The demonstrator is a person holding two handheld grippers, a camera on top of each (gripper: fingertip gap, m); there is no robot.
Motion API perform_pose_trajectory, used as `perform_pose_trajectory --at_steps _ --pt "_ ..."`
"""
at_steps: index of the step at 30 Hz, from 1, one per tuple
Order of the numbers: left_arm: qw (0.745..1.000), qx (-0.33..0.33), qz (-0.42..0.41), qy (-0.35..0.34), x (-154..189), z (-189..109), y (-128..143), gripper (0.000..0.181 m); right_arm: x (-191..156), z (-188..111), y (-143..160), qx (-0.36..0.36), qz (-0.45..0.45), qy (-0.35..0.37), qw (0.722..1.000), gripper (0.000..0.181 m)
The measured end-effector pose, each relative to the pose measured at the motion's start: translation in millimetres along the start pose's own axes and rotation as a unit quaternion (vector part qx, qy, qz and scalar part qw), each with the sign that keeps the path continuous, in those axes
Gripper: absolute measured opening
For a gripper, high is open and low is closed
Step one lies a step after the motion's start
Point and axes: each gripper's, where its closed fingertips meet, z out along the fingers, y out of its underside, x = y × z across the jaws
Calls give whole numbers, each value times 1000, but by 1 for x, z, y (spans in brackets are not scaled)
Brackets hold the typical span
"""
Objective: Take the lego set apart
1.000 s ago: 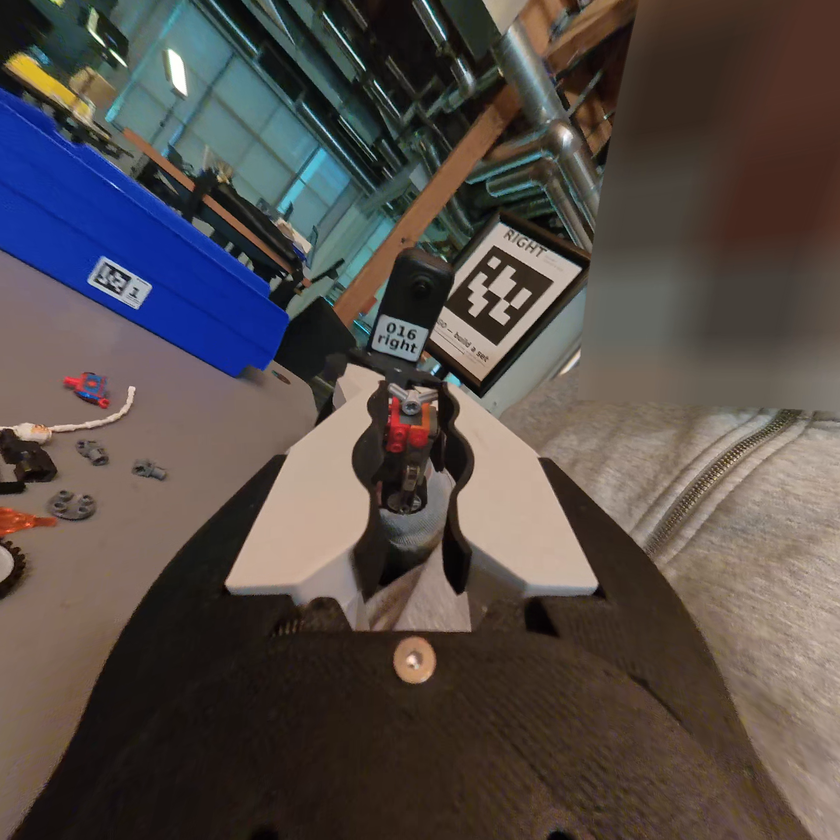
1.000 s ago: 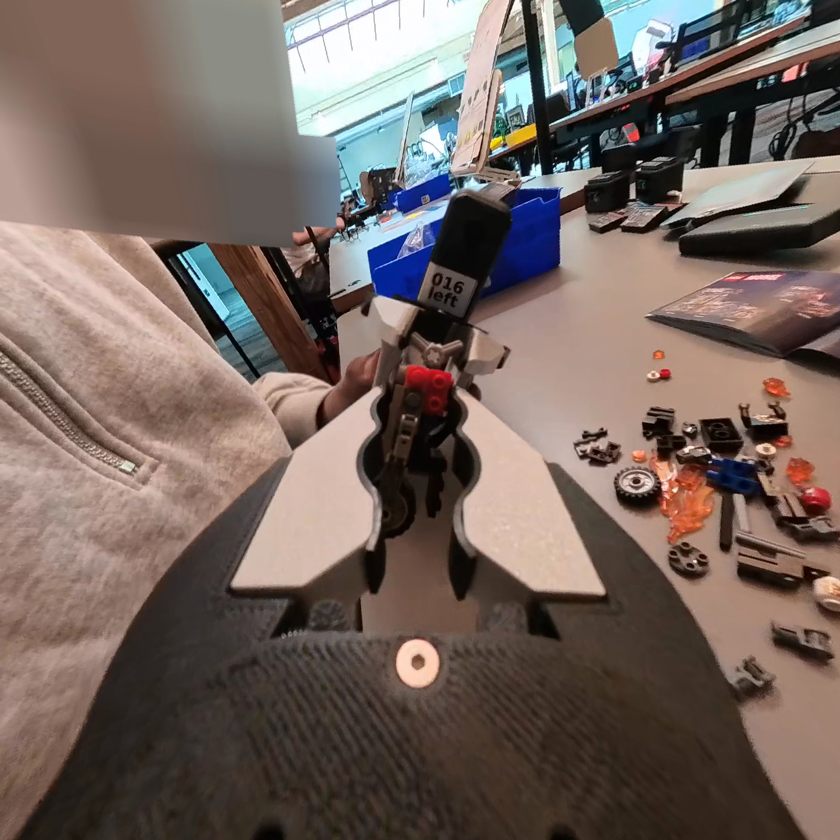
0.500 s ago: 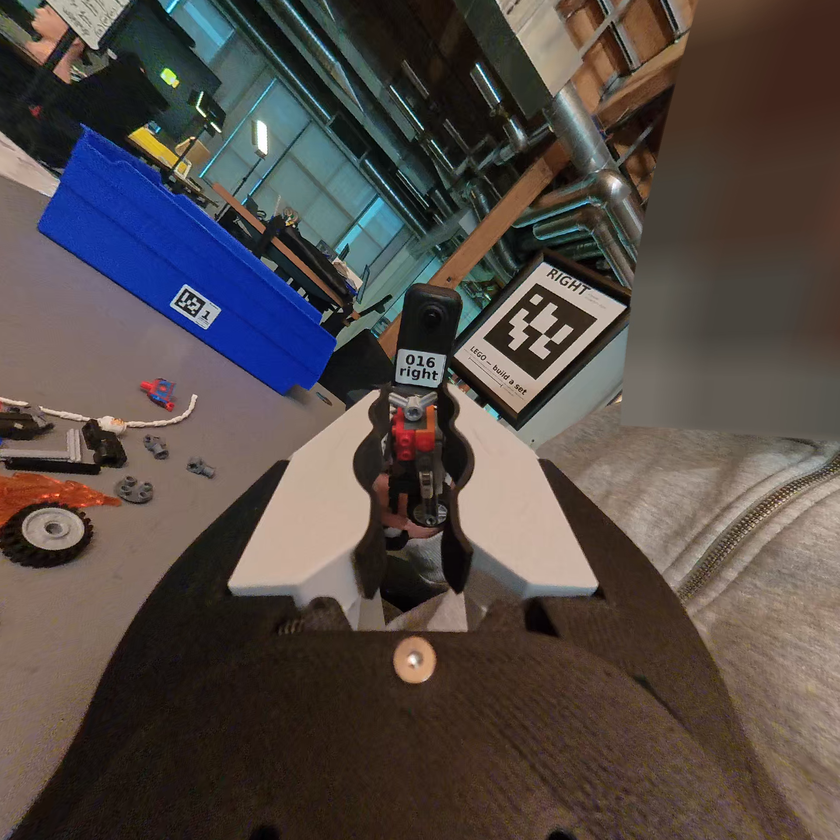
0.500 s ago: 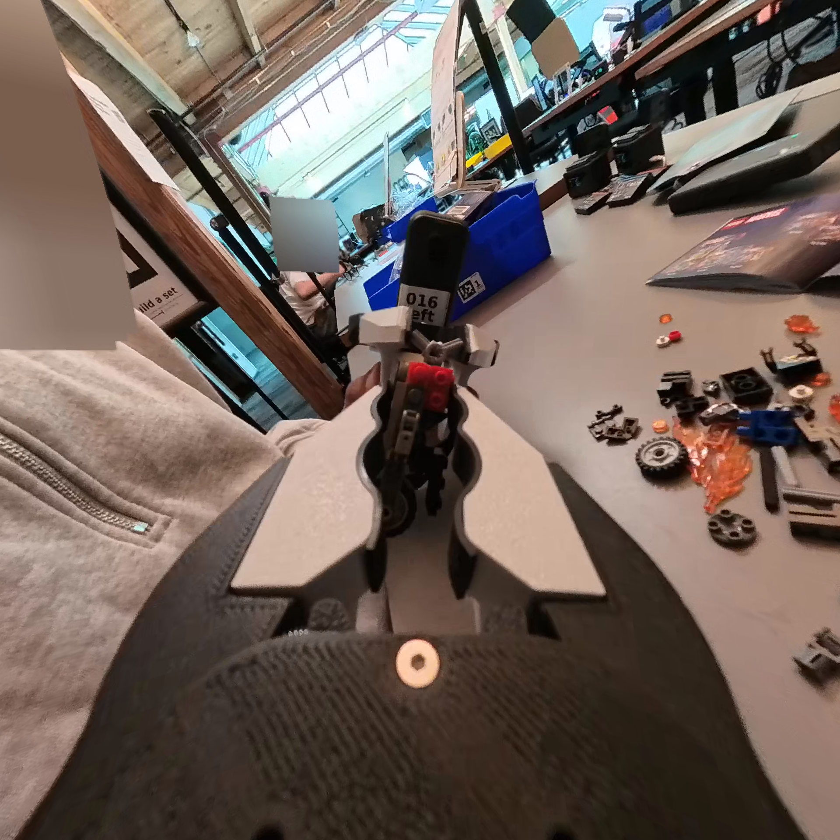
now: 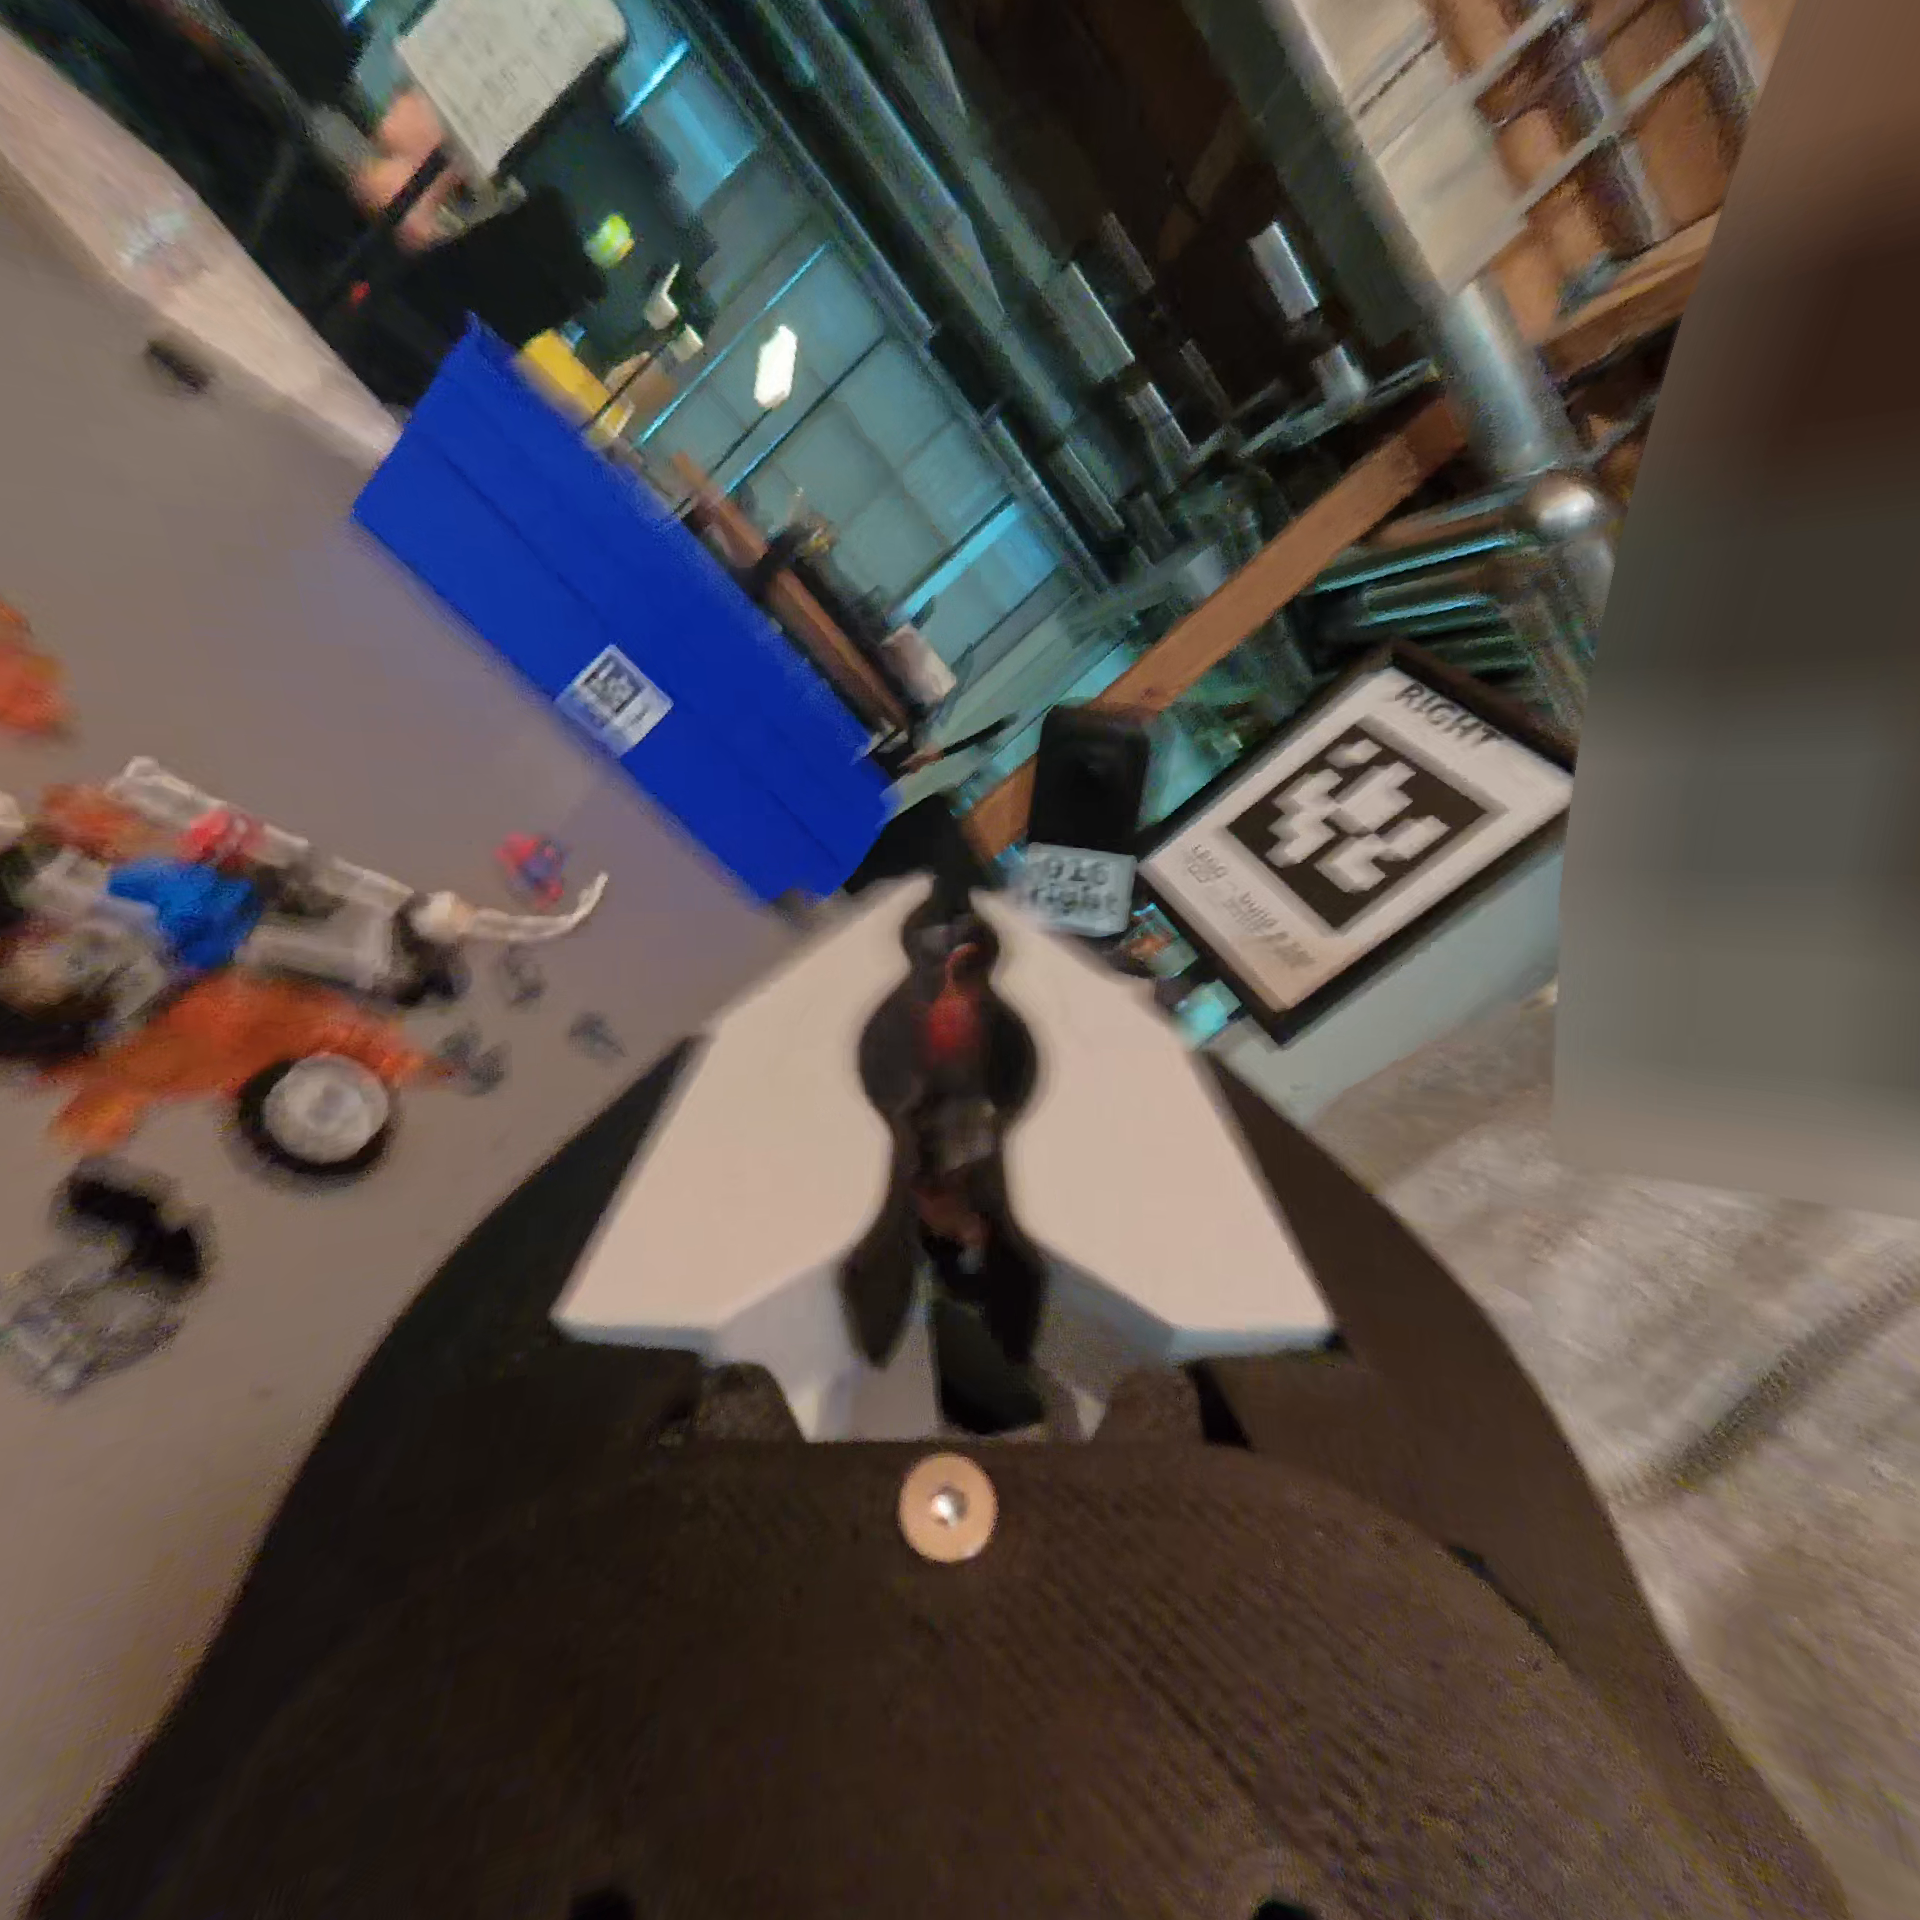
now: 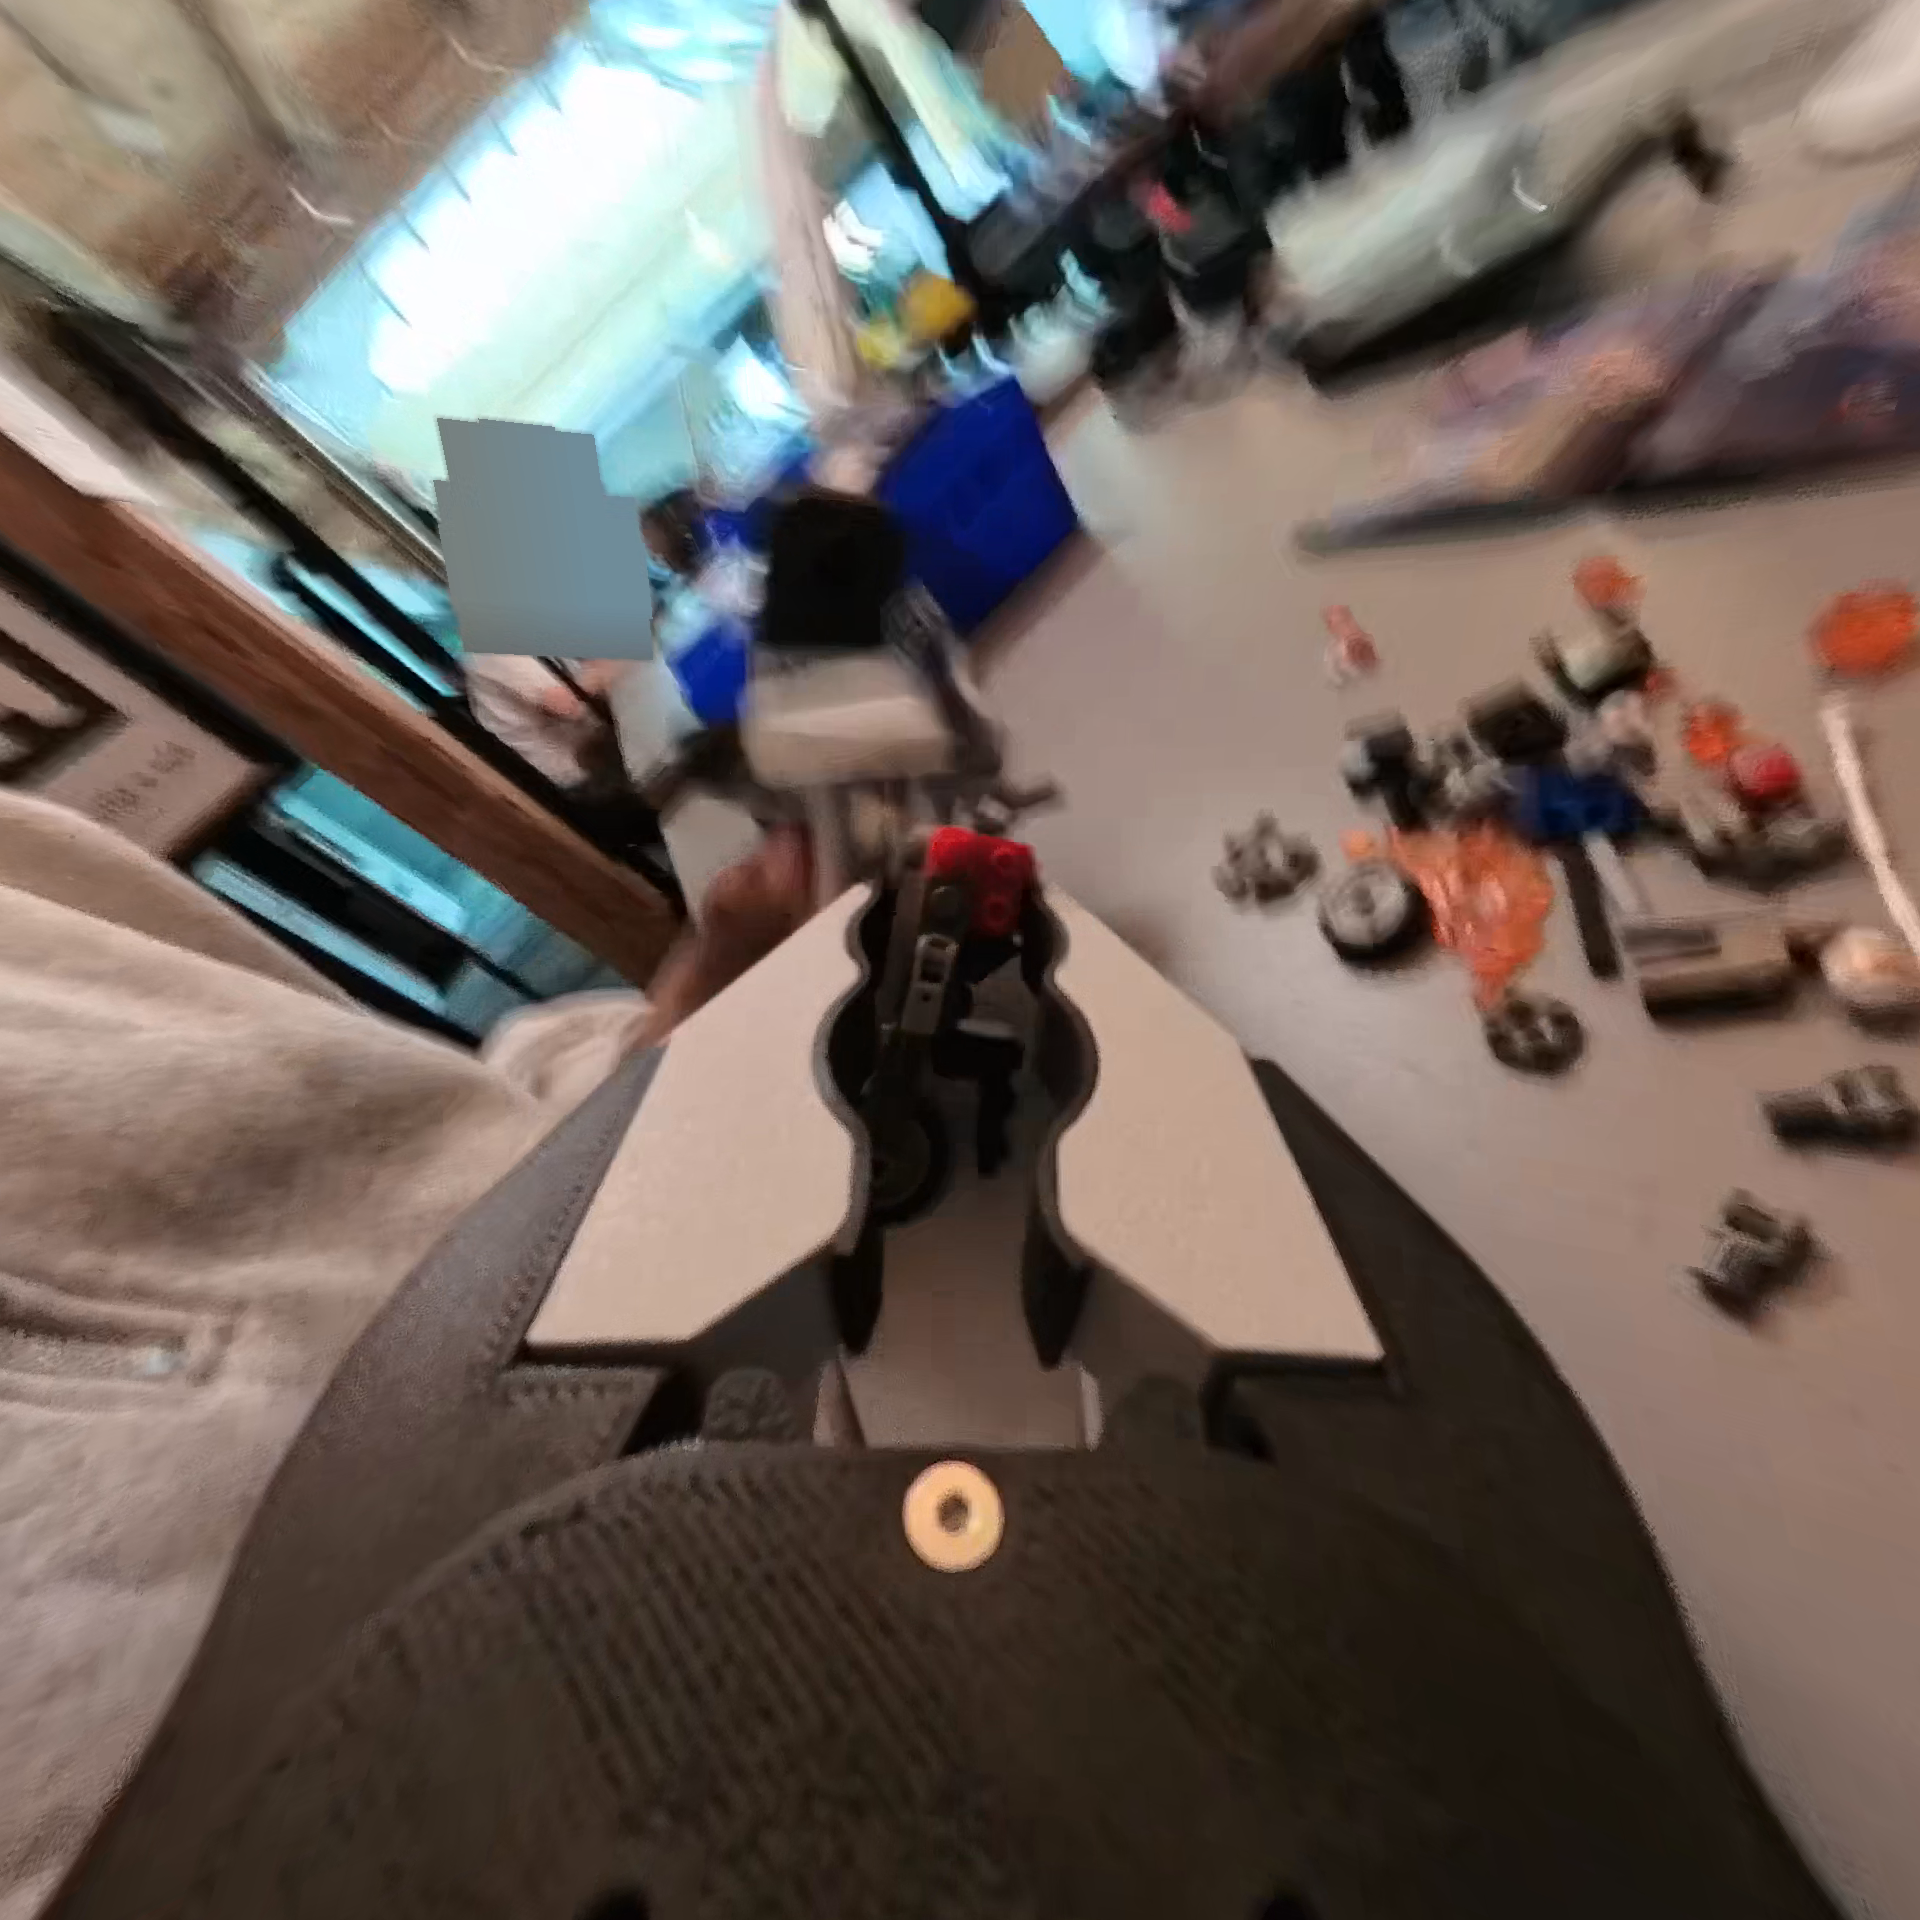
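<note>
My right gripper [image 6: 961, 894] is shut on a small lego assembly [image 6: 977, 862] of red bricks, a dark grey arm and a black wheel [image 6: 904, 1153]. My left gripper [image 5: 951, 909] faces it with its fingers nearly closed on a small grey pronged piece at the assembly's far end. Red and grey parts [image 5: 951, 1023] show blurred between the left fingers. The left gripper also shows in the right wrist view [image 6: 847, 727], just beyond the red bricks. The right gripper shows in the left wrist view [image 5: 1081, 821]. Blur hides whether the grey piece is still joined to the assembly.
Loose lego parts [image 6: 1507, 883] lie on the grey table [image 6: 1195, 675], among them a wheel and orange flame pieces [image 5: 239, 1029]. A blue bin [image 5: 623, 644] stands at the back, with a booklet [image 6: 1662, 416] nearby. A person's grey sweater [image 5: 1662, 1403] is close beside both grippers. Less than 4 cm separates the two grippers' tips.
Both grippers have swung and tilted, and both views are now motion-blurred. The left gripper's fingers look closer together. It now sits up and left of the red bricks instead of straight ahead.
</note>
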Motion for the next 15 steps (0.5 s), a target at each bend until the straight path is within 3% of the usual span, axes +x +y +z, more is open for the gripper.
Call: perform_pose_trajectory --at_steps 1,2,4,7,11,15 --pt "996 93 -3 -14 -3 -17 -32 0 2 -1 8 -17 6 -1 1000 23" --pt "987 161 -14 -24 -11 -44 -64 0 1 -5 11 -9 36 -19 999 23" --pt "989 135 -8 -60 -25 -66 -75 0 13 -16 11 24 94 -15 995 23" --pt "998 19 -35 -54 -25 -46 -39 0 21 -23 3 42 69 -3 997 23" --pt "999 -41 -23 -24 -17 -26 -17 0 15 -12 8 -4 -46 20 999 23" --pt "996 -87 -26 14 -5 -17 -2 23 11 -6 10 -30 -88 17 996 23"
